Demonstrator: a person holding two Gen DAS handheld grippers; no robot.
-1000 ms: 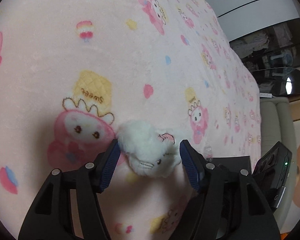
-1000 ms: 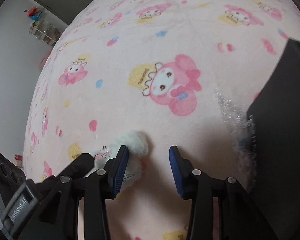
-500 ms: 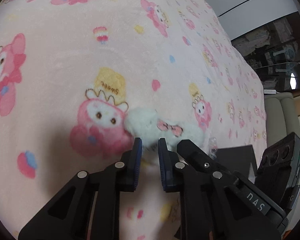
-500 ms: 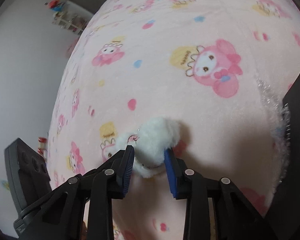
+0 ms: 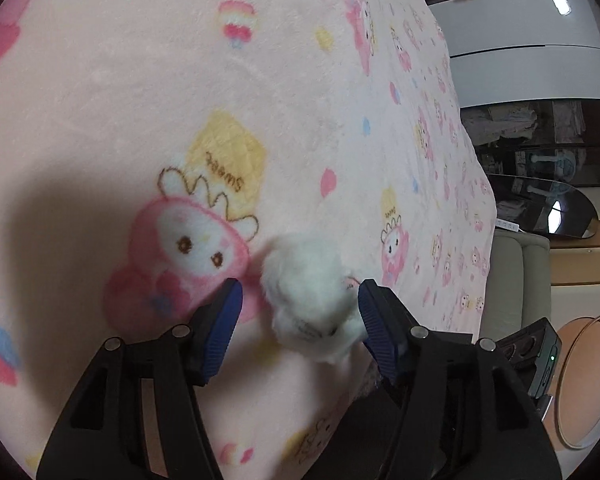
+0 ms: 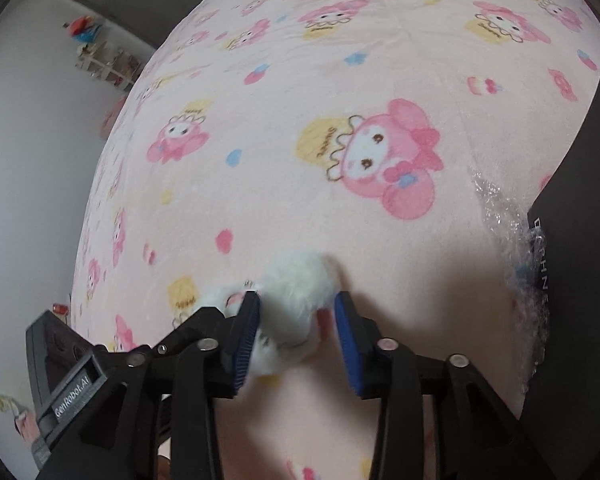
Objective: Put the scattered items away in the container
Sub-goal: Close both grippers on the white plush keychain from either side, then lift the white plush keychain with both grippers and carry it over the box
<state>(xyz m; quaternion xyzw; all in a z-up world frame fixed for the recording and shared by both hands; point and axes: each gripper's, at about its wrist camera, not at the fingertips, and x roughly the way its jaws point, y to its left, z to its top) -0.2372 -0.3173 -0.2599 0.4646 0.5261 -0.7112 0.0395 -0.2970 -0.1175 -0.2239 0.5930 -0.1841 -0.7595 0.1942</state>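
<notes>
1. My left gripper [image 5: 296,332] and right gripper [image 6: 296,332] are both opening around the white plush toy [image 5: 312,300], neither pinching it.
2. The toy lies on the pink blanket [image 5: 140,80], near the black container [image 6: 580,280]; nothing visibly tidied yet.

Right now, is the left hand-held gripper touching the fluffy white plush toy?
Cannot tell. In the left wrist view the opening left hand-held gripper straddles the fluffy white plush toy; blur hides contact.

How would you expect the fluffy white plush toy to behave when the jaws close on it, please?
The white plush toy looks fluffy, so it probably squashes and sags rather than staying stiff. It seems light for its size. Lying on the soft pink blanket, it is unlikely to roll, and hardly fragile.
</notes>
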